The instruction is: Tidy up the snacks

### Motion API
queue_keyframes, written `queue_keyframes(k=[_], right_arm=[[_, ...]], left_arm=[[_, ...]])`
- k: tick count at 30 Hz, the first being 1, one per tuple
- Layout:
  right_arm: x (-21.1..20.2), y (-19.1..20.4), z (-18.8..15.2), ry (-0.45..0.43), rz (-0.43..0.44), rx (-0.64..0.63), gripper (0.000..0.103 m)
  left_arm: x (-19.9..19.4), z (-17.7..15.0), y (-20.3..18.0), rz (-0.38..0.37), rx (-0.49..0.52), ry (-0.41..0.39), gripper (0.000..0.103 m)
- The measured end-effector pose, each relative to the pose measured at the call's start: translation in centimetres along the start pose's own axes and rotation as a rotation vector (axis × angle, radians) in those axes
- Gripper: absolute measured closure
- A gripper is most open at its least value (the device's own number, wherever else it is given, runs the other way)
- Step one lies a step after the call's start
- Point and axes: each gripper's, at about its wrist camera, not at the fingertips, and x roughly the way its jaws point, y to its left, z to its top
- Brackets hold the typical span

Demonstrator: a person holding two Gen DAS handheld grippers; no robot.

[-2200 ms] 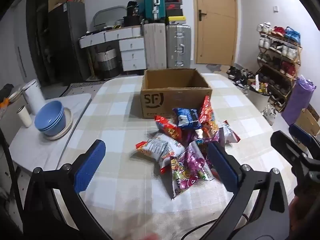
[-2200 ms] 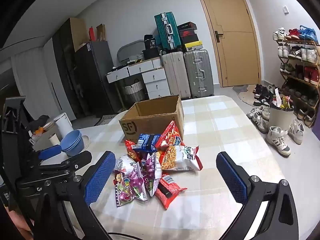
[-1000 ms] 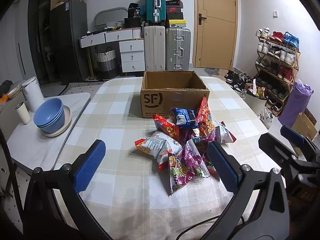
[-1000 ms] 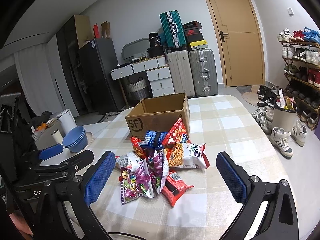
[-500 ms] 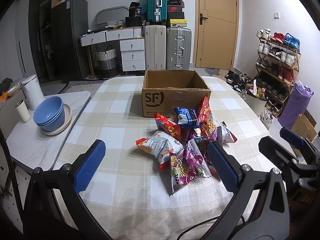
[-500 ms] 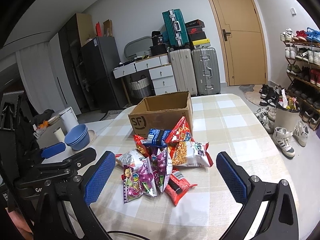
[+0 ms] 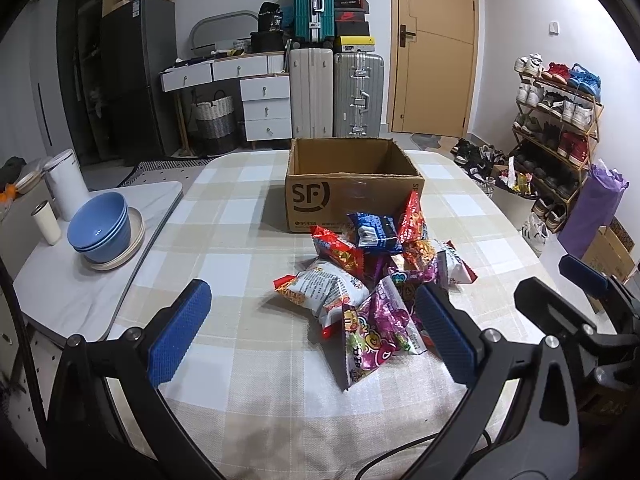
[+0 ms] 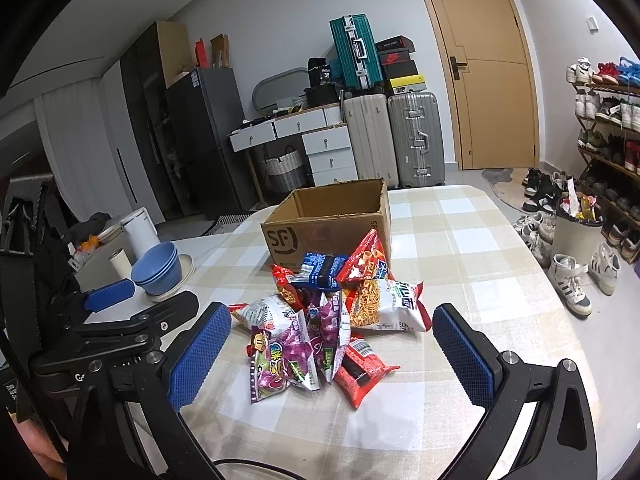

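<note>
A pile of snack bags (image 7: 376, 272) lies on the checked tablecloth in front of an open, empty-looking SF cardboard box (image 7: 354, 188). The pile also shows in the right wrist view (image 8: 332, 316), with the box (image 8: 332, 224) behind it. A purple candy bag (image 7: 376, 332) lies nearest. My left gripper (image 7: 312, 332) is open and empty, hovering short of the pile. My right gripper (image 8: 332, 352) is open and empty, just before the pile's near edge. Each gripper appears at the edge of the other's view.
A side table at the left holds stacked blue bowls (image 7: 100, 232), a white cup (image 7: 46, 224) and a white canister (image 7: 66, 184). The checked table (image 7: 224, 216) ends near the bottom of both views. Suitcases, drawers and a shoe rack (image 7: 560, 120) stand beyond.
Both grippers have drifted slightly forward toward the pile and stayed open. The snacks and the box have not moved.
</note>
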Motion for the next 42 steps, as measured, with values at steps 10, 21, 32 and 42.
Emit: queue_keyframes(k=[10, 21, 32, 42], right_arm=[[0.1, -0.1, -0.1, 0.012, 0.005, 0.016, 0.0], [1.8, -1.3, -0.6, 0.045, 0.024, 0.053, 0.0], [7.4, -2.0, -1.8, 0.193, 0.06, 0.003, 0.0], [14.3, -2.6, -1.7, 0.305, 0.081, -0.016, 0.02]], left_arm=[[0.3, -0.2, 0.1, -0.001, 0.0, 0.003, 0.001], [2.1, -1.0, 1.0, 0.023, -0.019, 0.032, 0.001], [7.4, -2.2, 3.2, -0.019, -0.068, 0.117, 0.001], [13.1, -5.8, 2.0, -0.144, -0.061, 0.279, 0.001]])
